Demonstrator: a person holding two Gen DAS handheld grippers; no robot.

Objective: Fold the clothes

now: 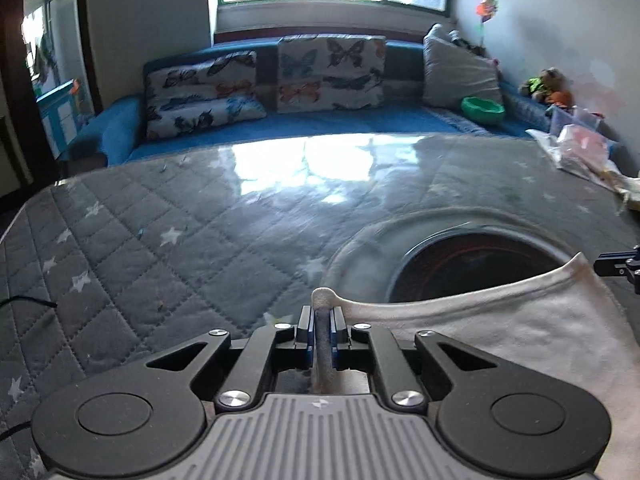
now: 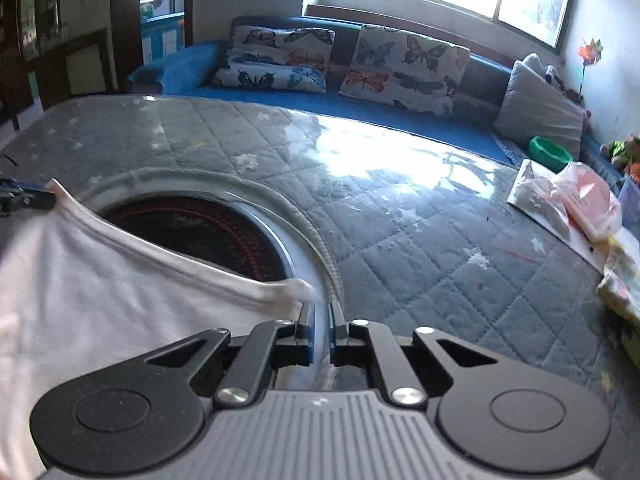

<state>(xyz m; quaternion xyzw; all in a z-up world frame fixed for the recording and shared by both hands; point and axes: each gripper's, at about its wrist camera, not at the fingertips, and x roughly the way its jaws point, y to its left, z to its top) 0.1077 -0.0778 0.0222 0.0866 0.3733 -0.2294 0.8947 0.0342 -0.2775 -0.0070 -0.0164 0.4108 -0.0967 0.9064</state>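
White garment stretched between two hand-held grippers above the quilted desk.

Left wrist view: left hand-held gripper (image 1: 322, 326) is clamped on the white garment (image 1: 500, 328), over the desk (image 1: 160, 220).
Right wrist view: right hand-held gripper (image 2: 319, 326) pinches the garment's other corner; keep the edge taut and both corners level when folding.

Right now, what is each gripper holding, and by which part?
Both hold the white garment by its top edge: left gripper pinches the left corner, right gripper the right corner, hem stretched between them.
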